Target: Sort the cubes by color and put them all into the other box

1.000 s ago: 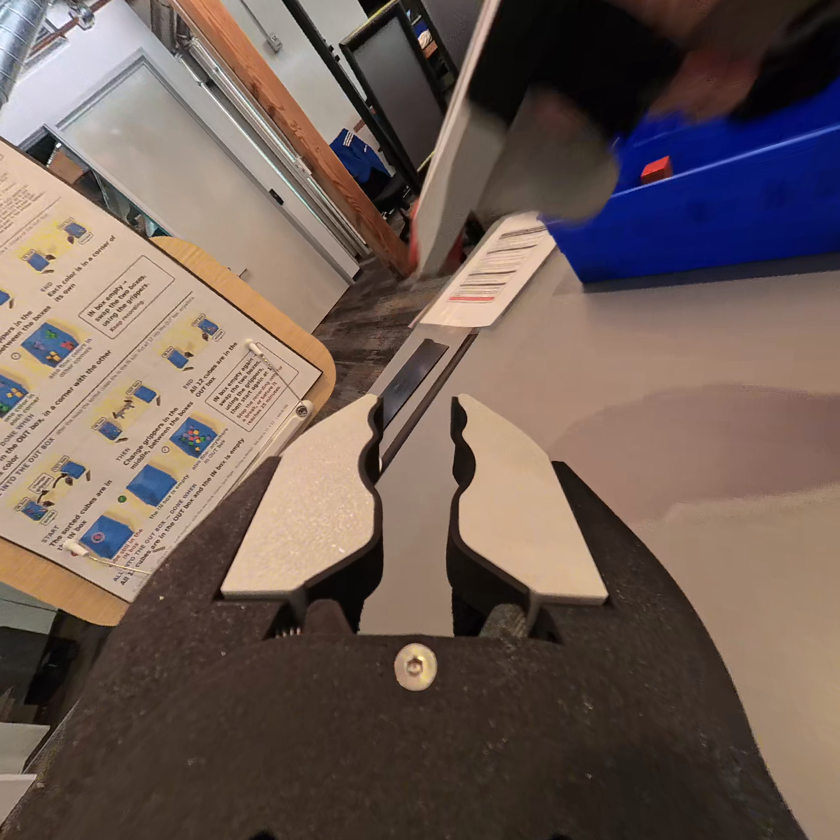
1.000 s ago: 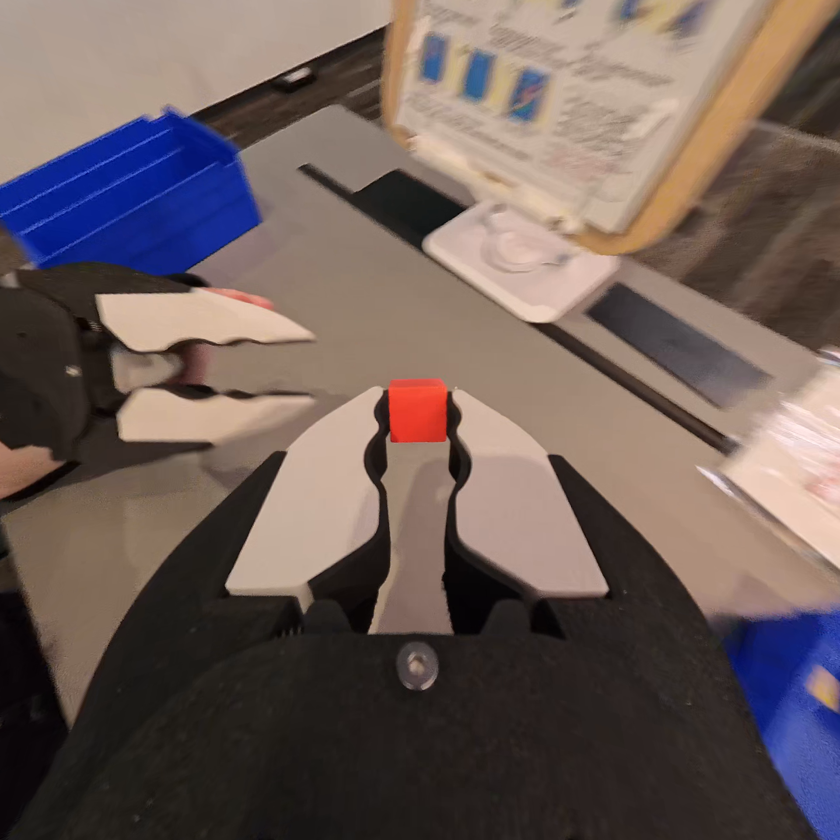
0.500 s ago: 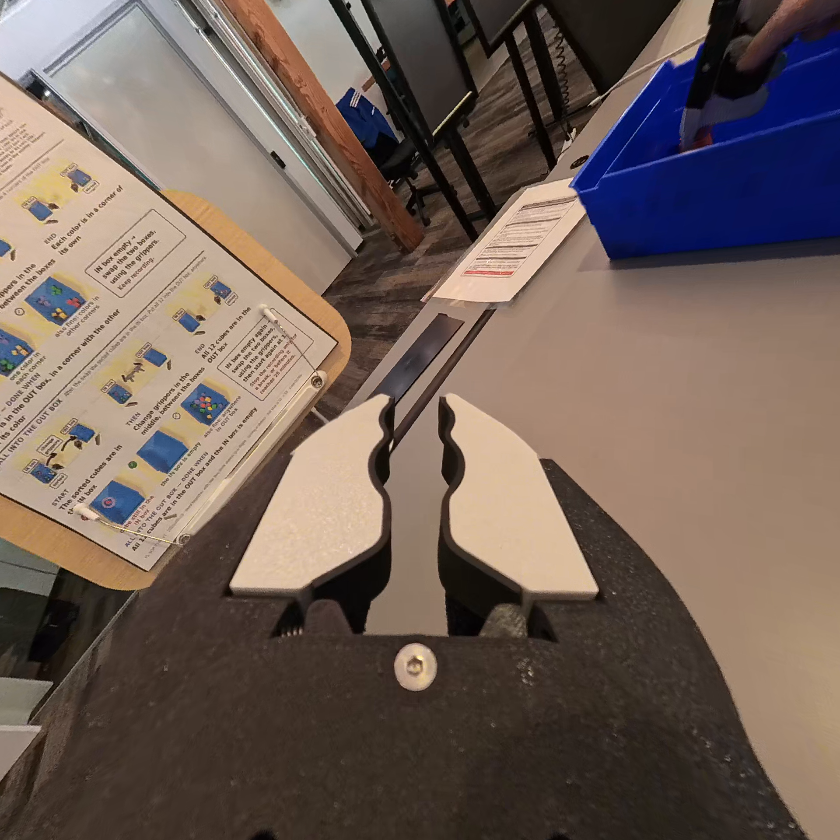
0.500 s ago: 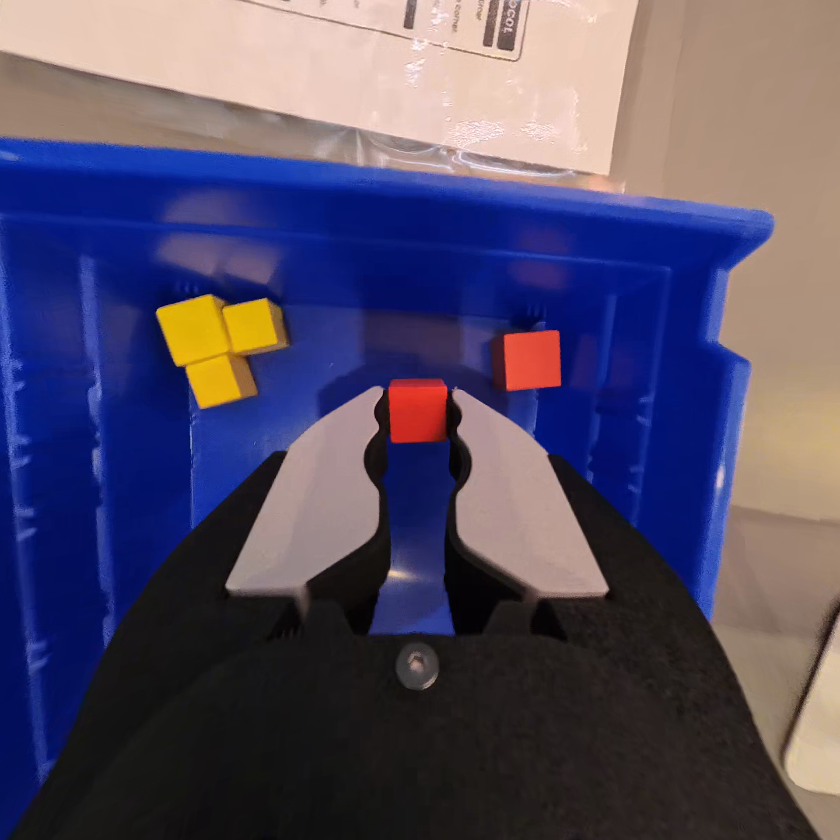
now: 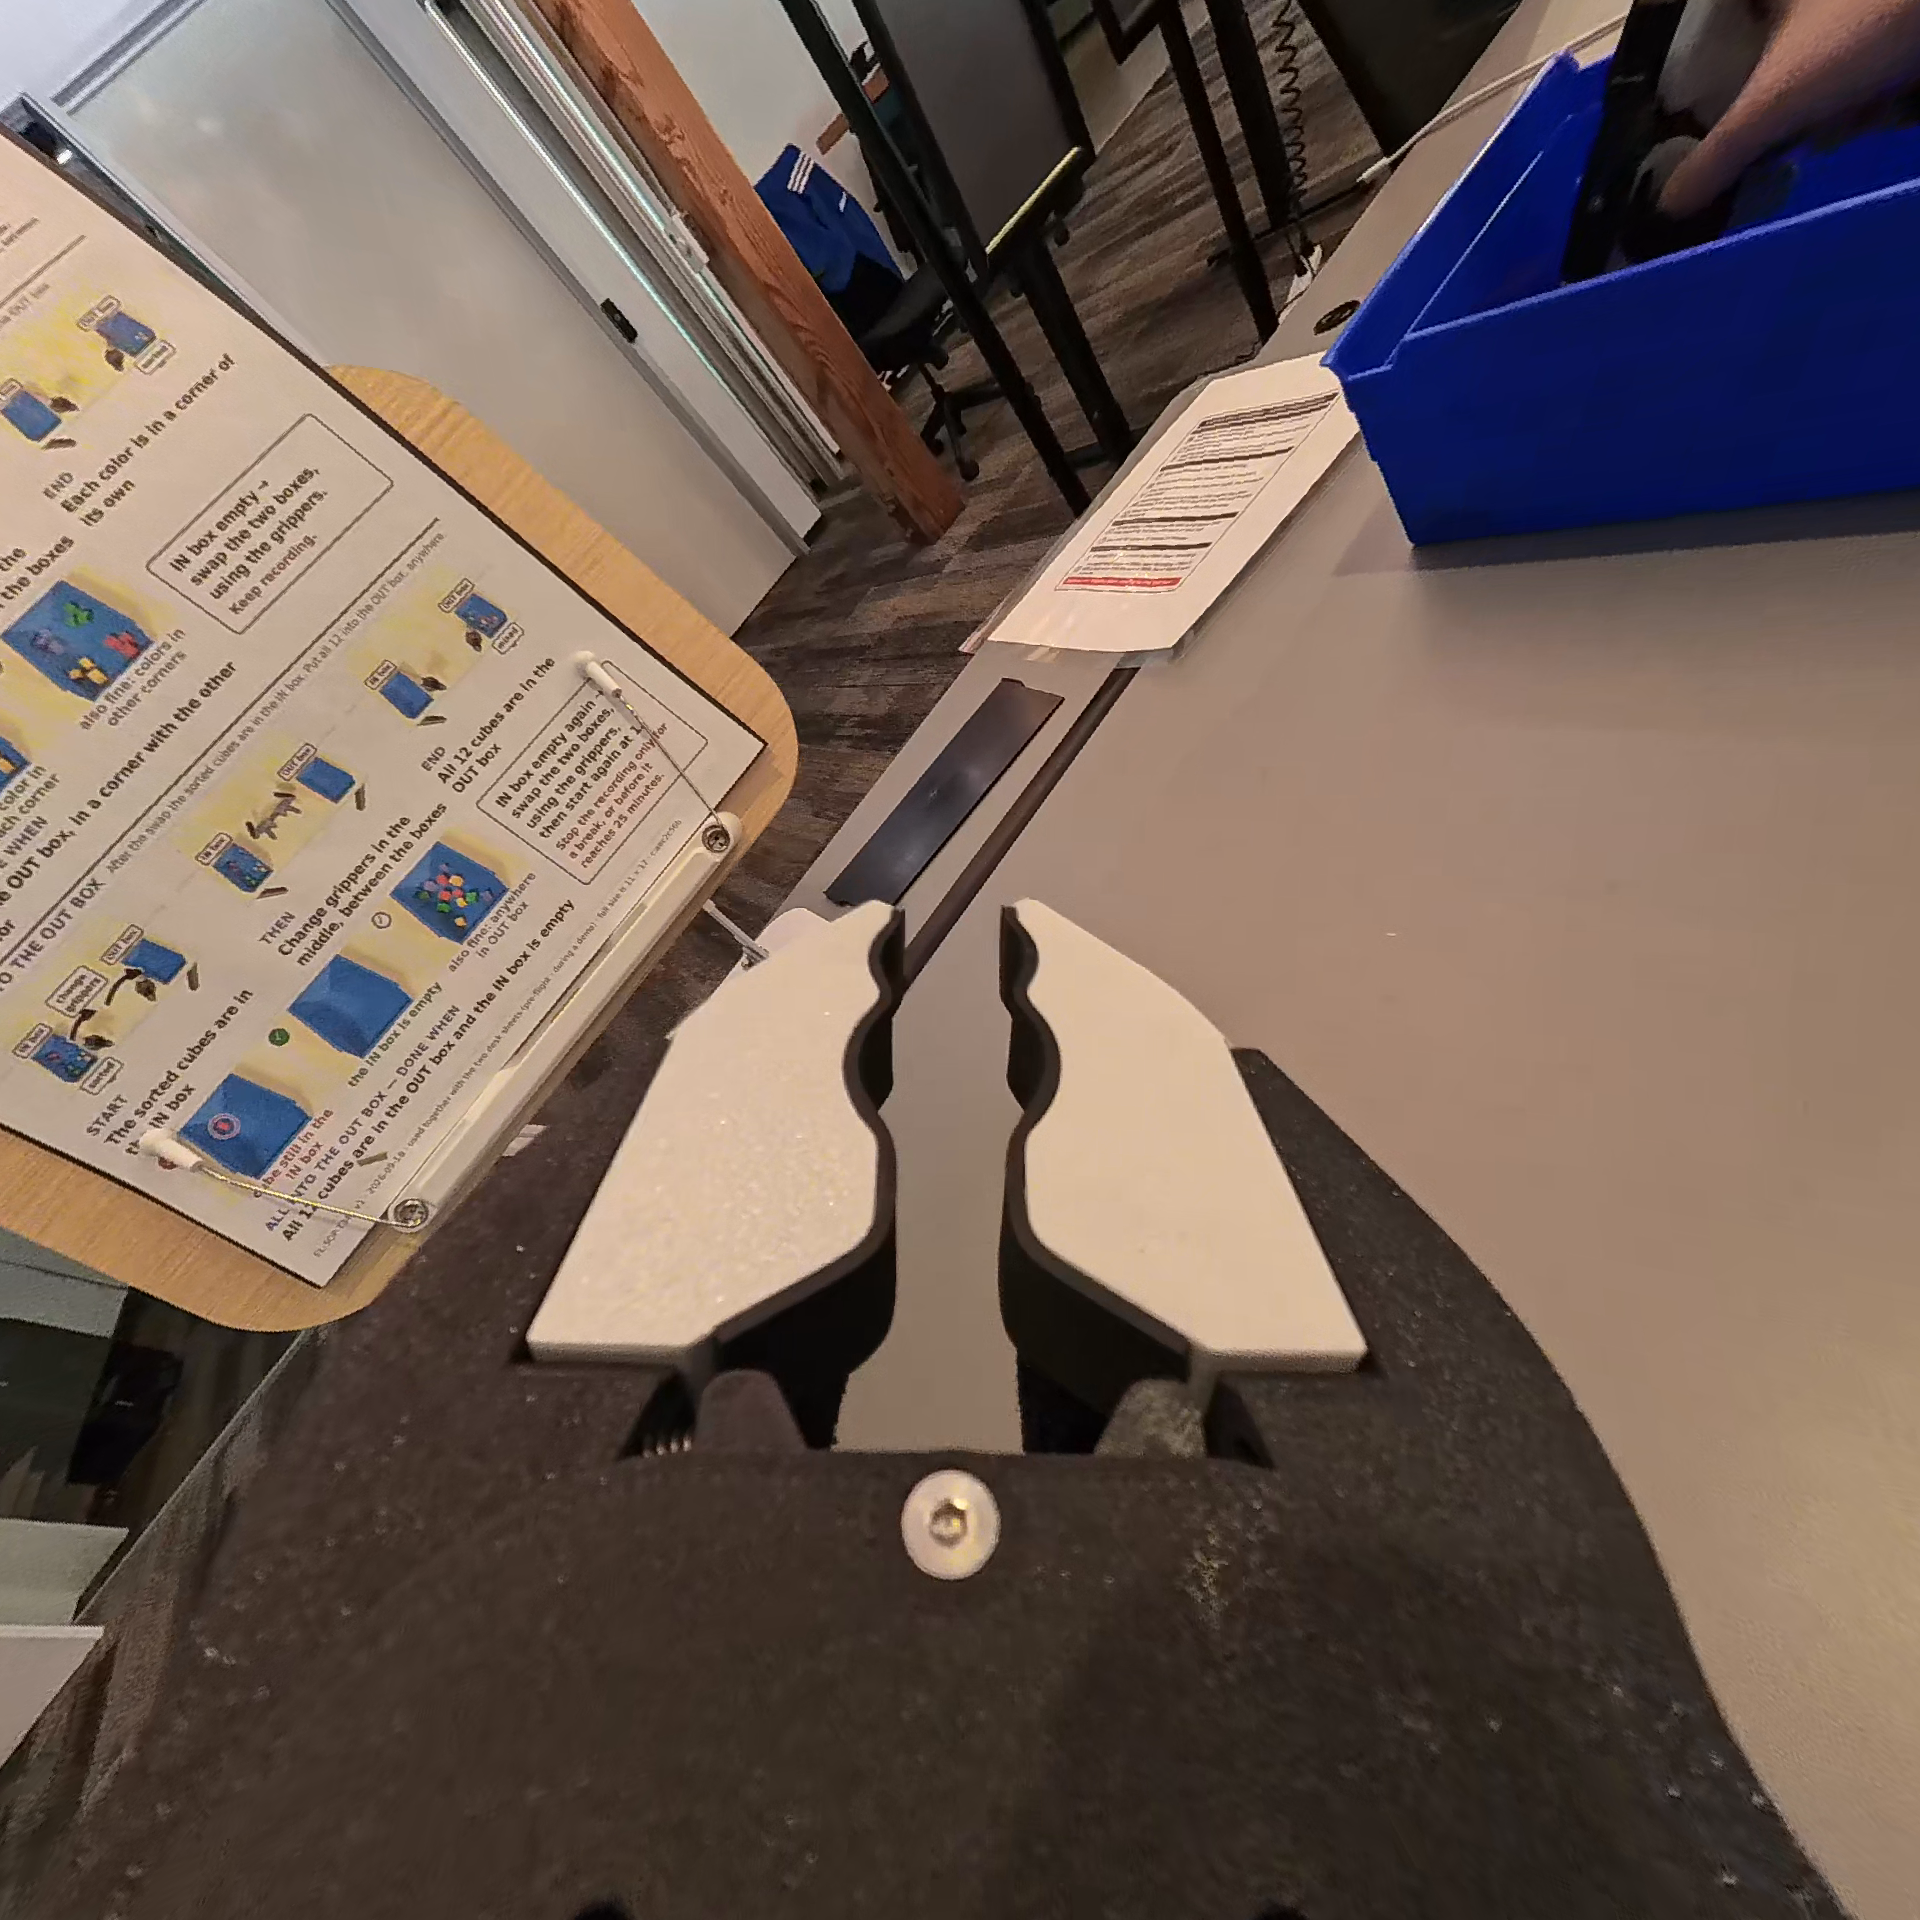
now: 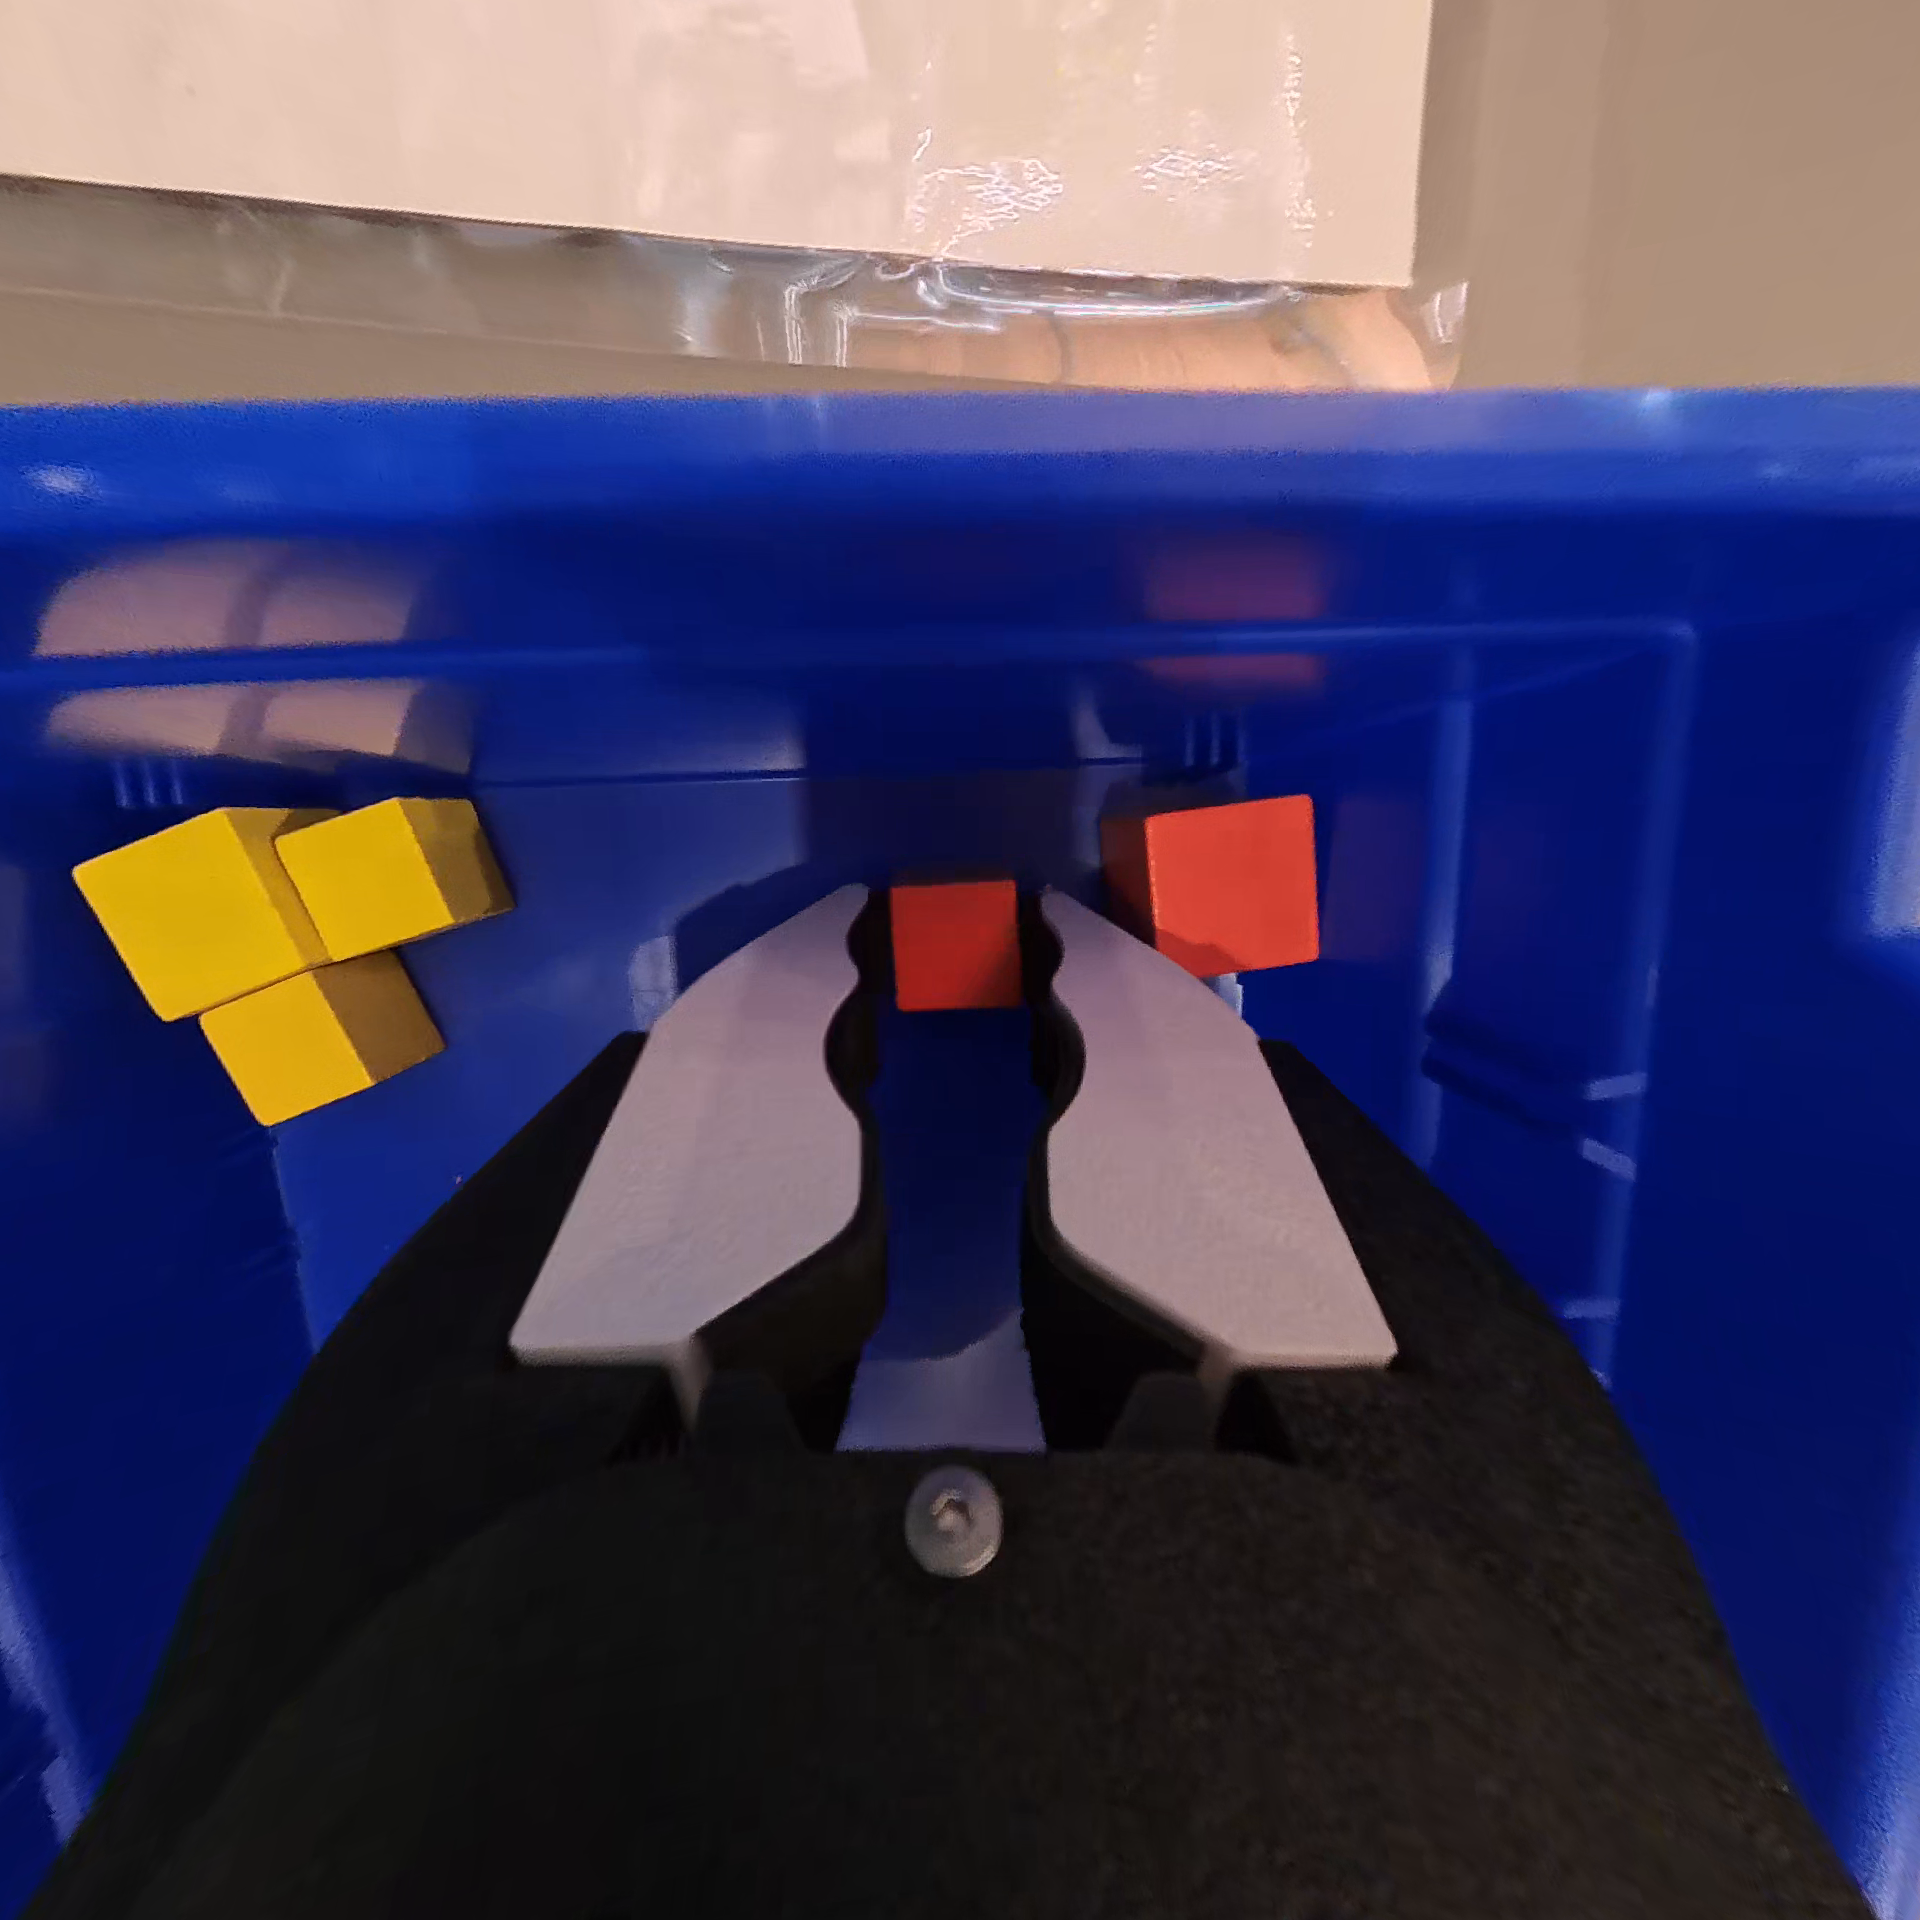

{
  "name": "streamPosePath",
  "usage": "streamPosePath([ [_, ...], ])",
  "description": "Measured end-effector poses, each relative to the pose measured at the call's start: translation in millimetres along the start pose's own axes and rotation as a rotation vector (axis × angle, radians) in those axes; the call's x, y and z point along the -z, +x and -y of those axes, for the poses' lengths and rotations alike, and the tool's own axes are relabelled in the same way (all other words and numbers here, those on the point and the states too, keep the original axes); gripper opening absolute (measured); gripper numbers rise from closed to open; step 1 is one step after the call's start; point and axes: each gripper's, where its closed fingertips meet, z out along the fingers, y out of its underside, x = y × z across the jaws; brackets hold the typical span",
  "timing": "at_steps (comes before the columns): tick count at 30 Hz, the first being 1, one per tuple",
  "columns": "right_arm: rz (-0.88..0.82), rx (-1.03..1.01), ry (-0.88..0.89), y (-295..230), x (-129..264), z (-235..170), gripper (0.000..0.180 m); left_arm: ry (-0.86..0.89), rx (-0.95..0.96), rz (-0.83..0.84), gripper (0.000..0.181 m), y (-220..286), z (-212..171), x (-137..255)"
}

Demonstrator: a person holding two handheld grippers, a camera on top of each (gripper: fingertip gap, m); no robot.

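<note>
My right gripper is shut on a red cube and holds it low inside the blue box, close to its far wall. A second red cube lies on the box floor just right of the held one. Three yellow cubes sit clustered in the far left corner. My left gripper is open and empty over the grey table. The blue box shows at the upper right of the left wrist view, with the right gripper and a hand inside it.
An instruction sheet on a wooden board stands at the table's left edge. A laminated paper lies beside the box and also shows beyond its far wall. A dark slot runs along the table edge.
My right gripper carried the red cube from over the table into the blue box and has lowered it toward the second red cube. My left gripper has stayed open, shifting only slightly.
</note>
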Motion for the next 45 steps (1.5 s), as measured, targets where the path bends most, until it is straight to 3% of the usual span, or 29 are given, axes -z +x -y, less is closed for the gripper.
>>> streamPosePath([
  [7,-0.057,0.046,0.117,-8.0,36.5,3.5,0.04,0.013,-0.007,0.0,0.017,-0.5,4.2,4.8],
  [12,-0.159,0.105,0.385,-28.4,127.6,24.5,0.04,0.016,0.003,0.011,0.017,-5.4,5.4,6.5],
  [18,-0.214,0.195,0.743,-99.8,253.0,49.5,0.041,0.014,0.006,0.036,0.017,-14.5,5.3,10.4],
  [23,-0.199,0.236,0.957,-164.3,317.3,55.0,0.043,0.011,0.016,0.056,0.017,-23.0,3.9,16.6],
  [26,-0.185,0.215,1.118,-190.8,345.8,54.5,0.054,0.004,0.017,0.072,0.017,-28.4,1.4,19.7],
  [32,-0.087,0.266,1.241,-234.6,343.8,45.0,0.057,0.001,0.026,0.092,0.016,-38.9,-0.1,26.8],
  [39,-0.047,0.352,1.191,-260.6,330.7,44.3,0.056,-0.045,0.023,0.215,0.016,-90.3,-6.6,71.8],
  [42,0.007,0.376,1.191,-271.0,331.0,42.9,0.055,-0.141,0.025,0.281,0.012,-128.5,-35.6,107.7],
  [45,0.066,0.391,1.163,-278.4,325.8,42.2,0.055,-0.329,-0.015,0.367,0.009,-176.3,-88.0,154.8],
])
